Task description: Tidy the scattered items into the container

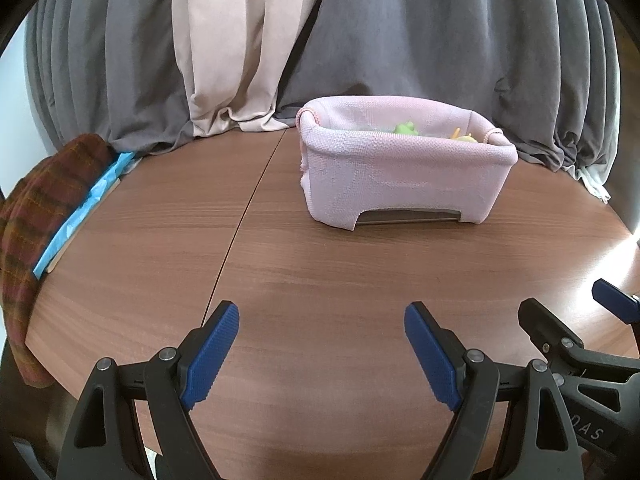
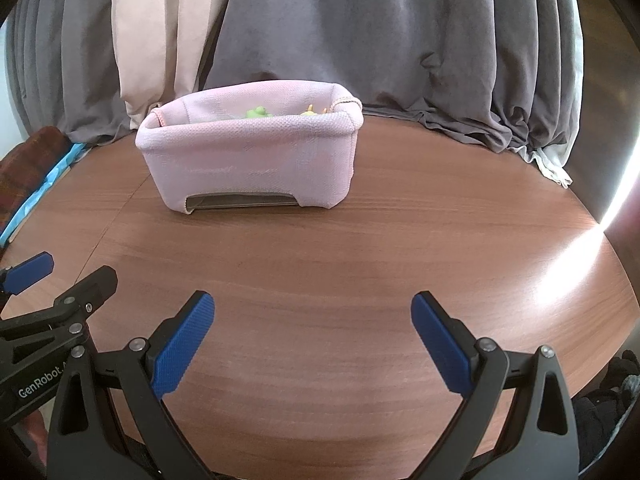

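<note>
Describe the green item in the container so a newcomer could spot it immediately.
Start at the wooden table and find the pink fabric basket before the grey curtain. Look over its rim: the green toy peeks up near the middle, left of a yellow item. It is the only green thing there.

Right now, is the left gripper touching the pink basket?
Apart. The left wrist view shows bare table between the open left gripper and the pink basket.
</note>
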The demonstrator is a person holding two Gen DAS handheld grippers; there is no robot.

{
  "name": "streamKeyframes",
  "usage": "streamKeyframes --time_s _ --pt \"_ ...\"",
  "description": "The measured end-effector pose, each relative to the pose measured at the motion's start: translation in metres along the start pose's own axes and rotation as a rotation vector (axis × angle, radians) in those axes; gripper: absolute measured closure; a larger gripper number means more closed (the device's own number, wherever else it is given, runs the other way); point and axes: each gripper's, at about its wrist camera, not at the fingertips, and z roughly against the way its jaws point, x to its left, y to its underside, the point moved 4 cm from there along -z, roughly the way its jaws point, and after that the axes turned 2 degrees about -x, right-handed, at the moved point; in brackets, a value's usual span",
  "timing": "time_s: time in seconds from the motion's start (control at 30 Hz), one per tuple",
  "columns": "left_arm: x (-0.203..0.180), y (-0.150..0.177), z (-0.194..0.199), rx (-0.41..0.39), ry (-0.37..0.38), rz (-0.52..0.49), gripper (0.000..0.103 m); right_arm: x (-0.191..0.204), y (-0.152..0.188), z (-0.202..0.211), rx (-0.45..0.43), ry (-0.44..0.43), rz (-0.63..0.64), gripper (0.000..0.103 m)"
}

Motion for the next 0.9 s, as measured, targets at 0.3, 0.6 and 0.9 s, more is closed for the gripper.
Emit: streamKeyframes --time_s 0.3,0.6,0.9 --pt "0.005 0.008 0.0 0.008 0.005 0.014 0.021 0.005 0.007 -0.001 -0.001 -0.008 0.007 0.005" --pt "0.013 0.013 0.001 0.004 0.001 0.029 0.021 0.013 0.01 -0.002 0.0 -0.03 0.013 0.005" --pt "0.01 0.012 -0.001 0.005 0.038 0.031 0.021 0.009 0.006 0.0 -0.017 -0.015 0.006 0.005"
